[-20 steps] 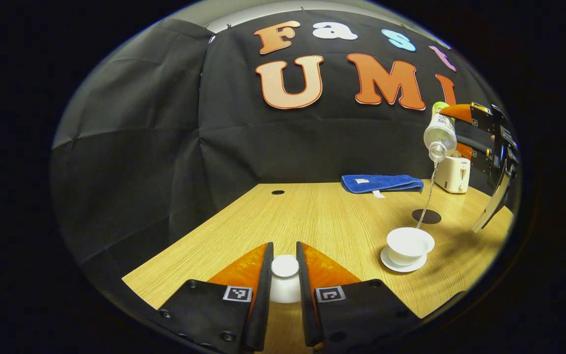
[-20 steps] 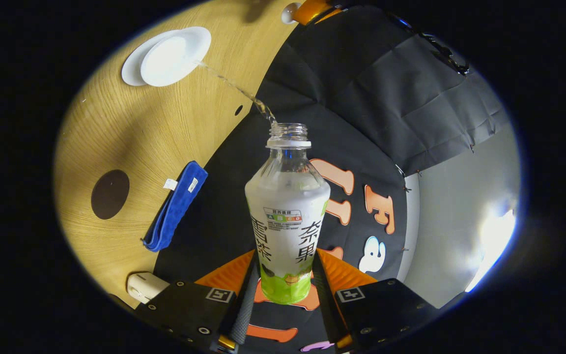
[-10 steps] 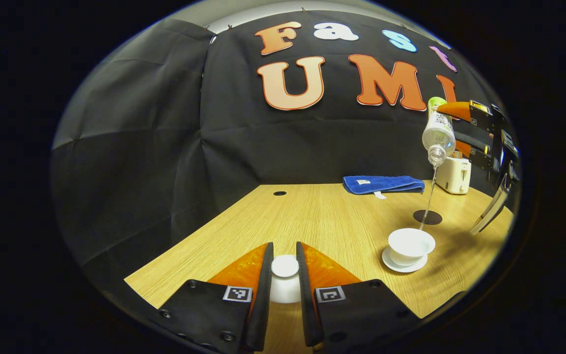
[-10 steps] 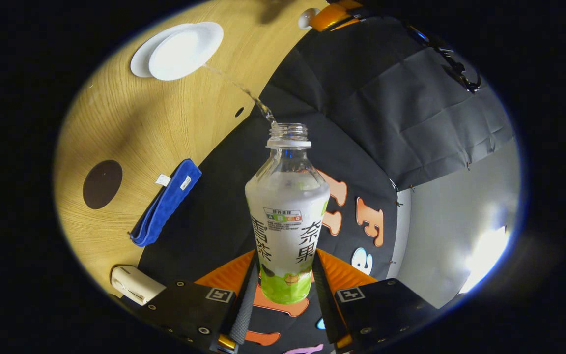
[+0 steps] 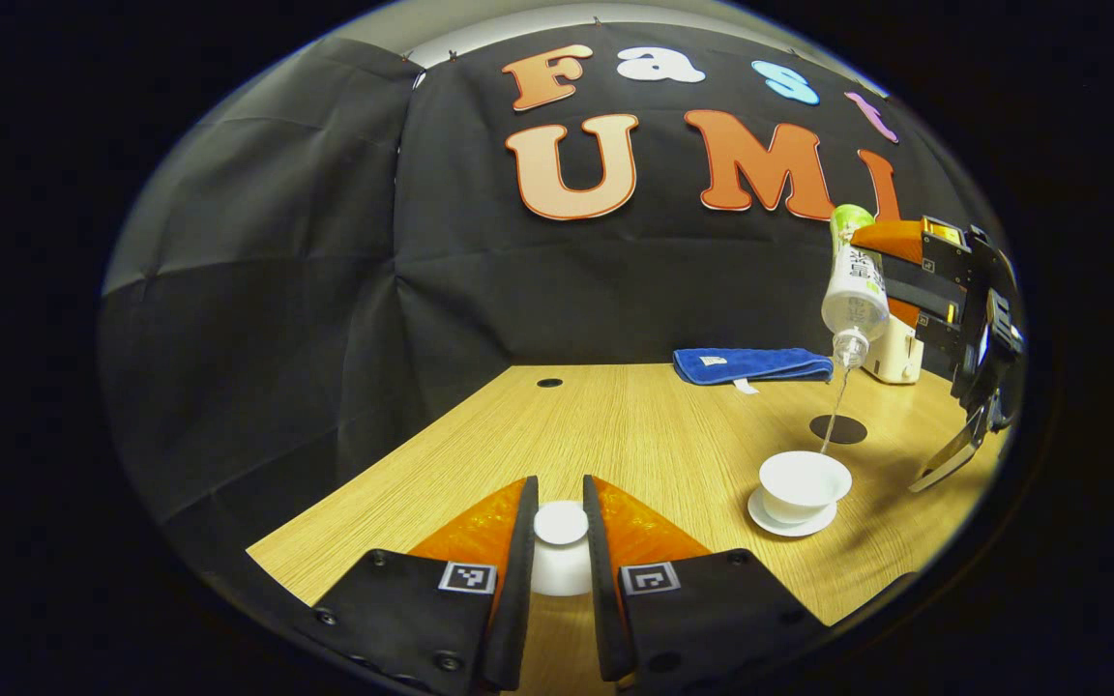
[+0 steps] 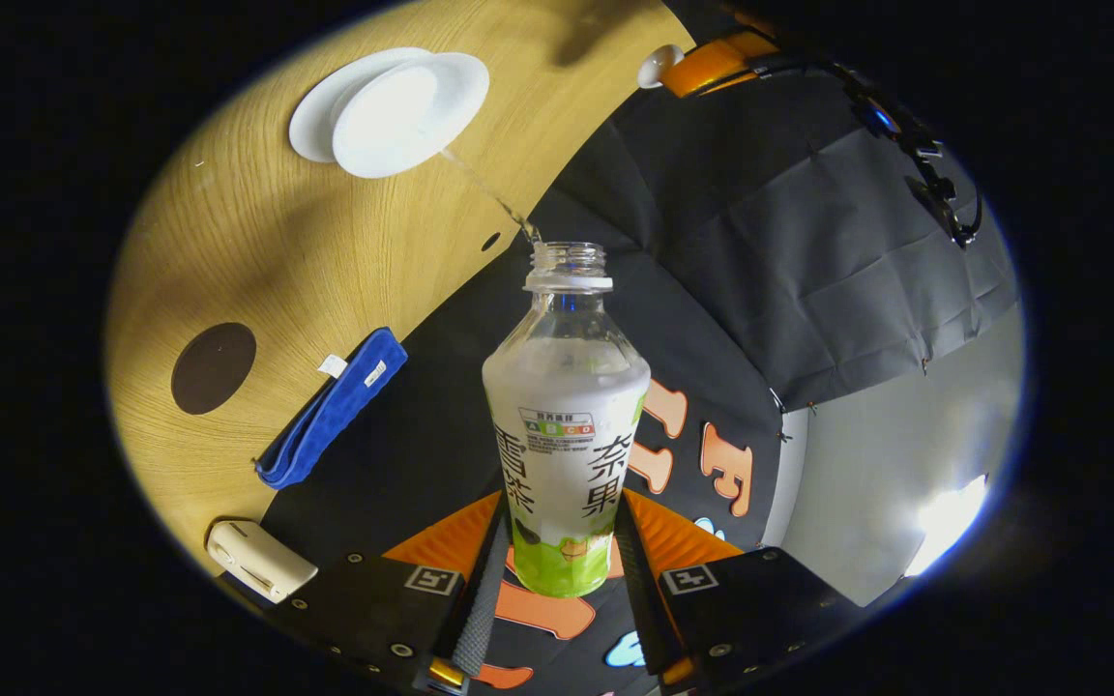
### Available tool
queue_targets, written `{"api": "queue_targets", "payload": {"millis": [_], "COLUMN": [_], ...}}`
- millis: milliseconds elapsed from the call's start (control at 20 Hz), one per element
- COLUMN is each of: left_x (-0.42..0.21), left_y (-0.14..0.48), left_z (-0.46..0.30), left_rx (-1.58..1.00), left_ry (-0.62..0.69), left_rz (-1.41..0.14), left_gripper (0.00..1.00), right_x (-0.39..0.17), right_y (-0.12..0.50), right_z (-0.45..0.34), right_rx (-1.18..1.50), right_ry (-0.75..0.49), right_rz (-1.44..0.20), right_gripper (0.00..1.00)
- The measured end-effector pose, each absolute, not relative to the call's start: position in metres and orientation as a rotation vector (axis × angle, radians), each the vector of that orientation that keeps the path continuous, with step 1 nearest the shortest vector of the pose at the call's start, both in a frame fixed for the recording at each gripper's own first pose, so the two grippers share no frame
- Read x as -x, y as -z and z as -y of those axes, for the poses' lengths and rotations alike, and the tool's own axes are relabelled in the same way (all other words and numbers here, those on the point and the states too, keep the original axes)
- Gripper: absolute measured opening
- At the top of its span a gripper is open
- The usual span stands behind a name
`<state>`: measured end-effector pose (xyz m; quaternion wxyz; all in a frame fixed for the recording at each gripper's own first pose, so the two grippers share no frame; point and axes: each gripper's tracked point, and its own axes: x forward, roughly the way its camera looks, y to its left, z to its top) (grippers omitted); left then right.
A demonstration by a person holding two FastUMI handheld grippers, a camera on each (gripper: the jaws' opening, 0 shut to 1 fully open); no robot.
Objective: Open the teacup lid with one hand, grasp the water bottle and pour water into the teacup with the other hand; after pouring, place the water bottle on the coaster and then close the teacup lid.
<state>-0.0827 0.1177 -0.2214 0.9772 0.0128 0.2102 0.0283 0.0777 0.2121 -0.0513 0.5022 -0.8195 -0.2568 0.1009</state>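
Apparently both fingers (image 6: 480, 570) grip water bottle (image 6: 565, 425).

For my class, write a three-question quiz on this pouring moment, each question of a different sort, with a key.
1. True or false: the right gripper holds the water bottle tilted, and a stream runs from its mouth to the teacup.
2. Multiple choice: the left gripper is shut on A) the blue towel, B) the teacup lid, C) the coaster.
3. Fill in: the teacup stands on a white ____, and the dark round coaster lies bare behind it.

Key: 1 true; 2 B; 3 saucer.
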Motion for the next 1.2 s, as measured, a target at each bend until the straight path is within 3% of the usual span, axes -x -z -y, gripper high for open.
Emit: {"api": "queue_targets", "payload": {"millis": [600,950,1200], "left_x": [0.086,0.085,0.084], "left_y": [0.217,0.208,0.202], "left_z": [-0.114,-0.101,-0.097], "left_rx": [-0.023,-0.040,-0.042], "left_ry": [-0.045,-0.025,-0.028], "left_rz": [-0.409,-0.381,-0.366], "left_gripper": [0.33,0.33,0.33], "right_x": [-0.064,-0.059,-0.060], "right_y": [0.064,0.105,0.126], "right_z": [-0.225,-0.225,-0.217], "right_rx": [1.995,1.851,1.584], "right_ry": [-0.312,-0.411,-0.507], "right_rz": [0.635,0.497,0.294], "right_gripper": [0.64,0.61,0.61]}}
